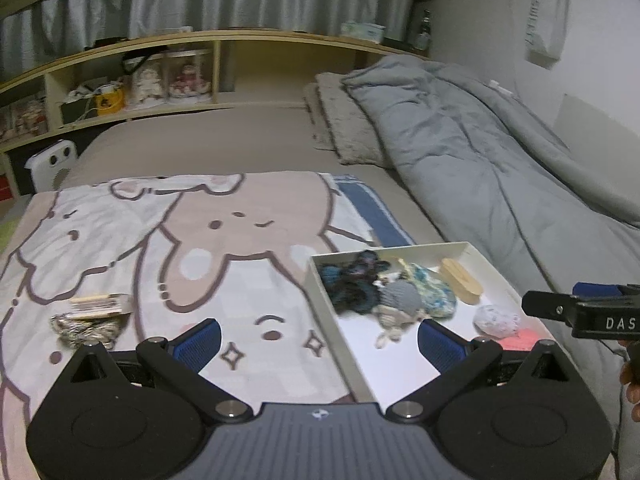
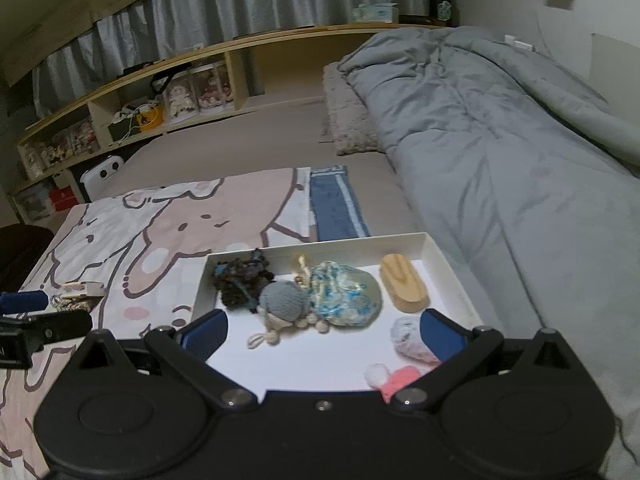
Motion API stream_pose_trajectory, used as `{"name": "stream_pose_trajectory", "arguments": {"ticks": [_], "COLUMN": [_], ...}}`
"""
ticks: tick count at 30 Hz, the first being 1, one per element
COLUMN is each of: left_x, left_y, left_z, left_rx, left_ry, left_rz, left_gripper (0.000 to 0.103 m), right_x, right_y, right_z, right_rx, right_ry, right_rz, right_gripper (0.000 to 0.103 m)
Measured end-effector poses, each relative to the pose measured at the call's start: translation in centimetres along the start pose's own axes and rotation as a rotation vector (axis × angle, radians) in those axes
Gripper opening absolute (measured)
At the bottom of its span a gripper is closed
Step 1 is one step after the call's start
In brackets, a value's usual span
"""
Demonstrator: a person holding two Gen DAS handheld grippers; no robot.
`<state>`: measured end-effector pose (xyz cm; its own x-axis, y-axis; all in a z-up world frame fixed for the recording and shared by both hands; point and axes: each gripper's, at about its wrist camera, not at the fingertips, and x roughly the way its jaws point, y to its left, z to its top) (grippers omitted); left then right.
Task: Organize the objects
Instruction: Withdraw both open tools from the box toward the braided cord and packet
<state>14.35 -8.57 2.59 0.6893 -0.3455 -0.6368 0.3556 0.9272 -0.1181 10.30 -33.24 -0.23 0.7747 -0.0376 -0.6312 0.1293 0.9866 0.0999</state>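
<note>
One white tray [image 2: 434, 249] on the bed. Inside it, seven things: one dark yarn bundle [image 2: 240, 278], one grey crocheted doll [image 2: 282, 300], one blue-and-cream pouch [image 2: 346, 294], one wooden sandal [image 2: 402, 282], one pale speckled ball [image 2: 408, 338], one white pompom [image 2: 376, 375], one pink piece [image 2: 400, 380]. Outside, on the rabbit blanket [image 1: 248, 216], two more: one small packet [image 1: 100, 304], one patterned bundle [image 1: 86, 326].

Tray [image 2: 434, 250] on blanket's [image 1: 120, 240] right; knitted pouch [image 2: 344, 296] inside; quilt [image 2: 500, 140] right of tray.
</note>
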Motion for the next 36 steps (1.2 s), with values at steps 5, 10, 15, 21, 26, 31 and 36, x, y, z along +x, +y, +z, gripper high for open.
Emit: {"name": "stream_pose_trajectory", "arguments": {"ticks": [5,10,15,21,26,31,36], "left_x": [-0.5,-1.1,-1.6,-2.1,-2.3,-2.6,-2.8], "left_y": [2.2,4.7,7.4,10.0,12.5,15.1,16.8], "left_z": [-0.1,-0.3,-0.5,-0.9,-1.5,-2.1,-2.6], "left_rx": [-0.024,-0.049,-0.082,-0.1,-0.118,-0.147,-0.146], "left_ry": [-0.008,-0.019,-0.026,-0.048,-0.047,-0.062,-0.057], "left_rz": [0.034,0.075,0.107,0.163,0.216,0.238,0.267], "left_gripper": [0.103,0.103,0.103,0.103,0.103,0.103,0.103], "right_x": [0.6,1.4,2.3,3.4,4.3,5.2,5.6], "right_y": [1.9,3.8,5.6,8.0,10.1,12.4,14.2], "right_z": [0.0,0.2,0.2,0.0,-0.1,0.1,0.3], "right_rx": [-0.012,-0.025,-0.029,-0.036,-0.055,-0.083,-0.104], "right_ry": [-0.005,-0.006,-0.003,-0.005,-0.003,-0.004,-0.019], "right_rz": [0.015,0.034,0.052,0.068,0.091,0.114,0.128], "right_gripper": [0.103,0.103,0.103,0.103,0.103,0.103,0.103]}}
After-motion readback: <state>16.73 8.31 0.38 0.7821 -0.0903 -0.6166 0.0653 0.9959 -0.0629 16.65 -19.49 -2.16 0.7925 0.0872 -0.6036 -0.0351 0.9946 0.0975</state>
